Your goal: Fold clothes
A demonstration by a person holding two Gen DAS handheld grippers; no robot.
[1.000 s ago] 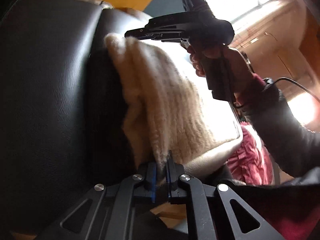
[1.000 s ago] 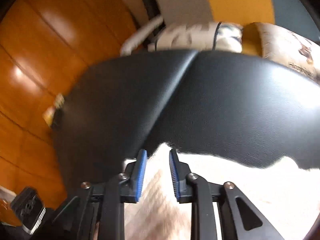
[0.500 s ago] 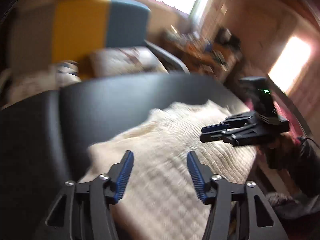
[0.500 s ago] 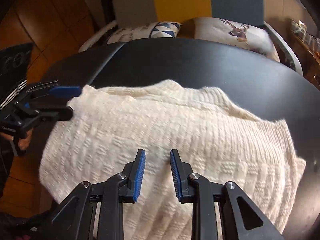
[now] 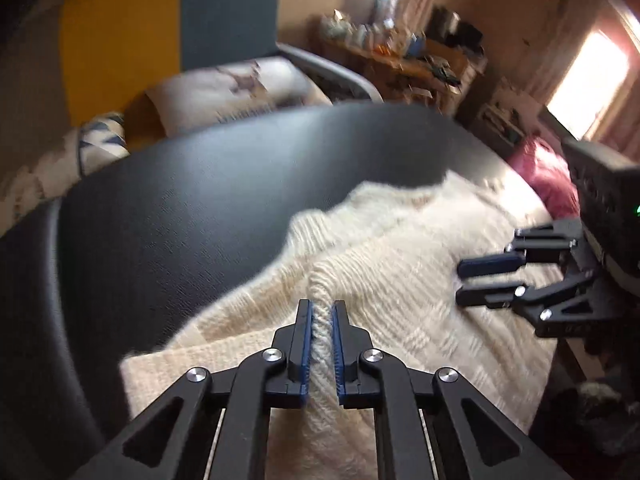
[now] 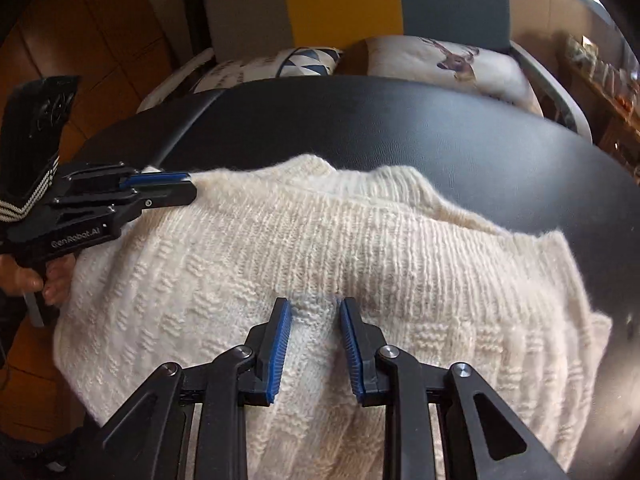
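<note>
Left gripper [image 5: 319,322] just closed, pinching ridge of sweater [image 6: 320,240]; right gripper [image 6: 314,316] clamped knit fold. Soft, floppy; best held by edges.

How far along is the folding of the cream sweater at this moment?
Done: the cream sweater lies spread on the black padded top. In hand: the left claw has just been closing and now pinches a ridge of knit. The right claw has knit between its pads; whether it grips, I cannot tell. Left: probably every fold, since no neat fold shows yet.
</note>
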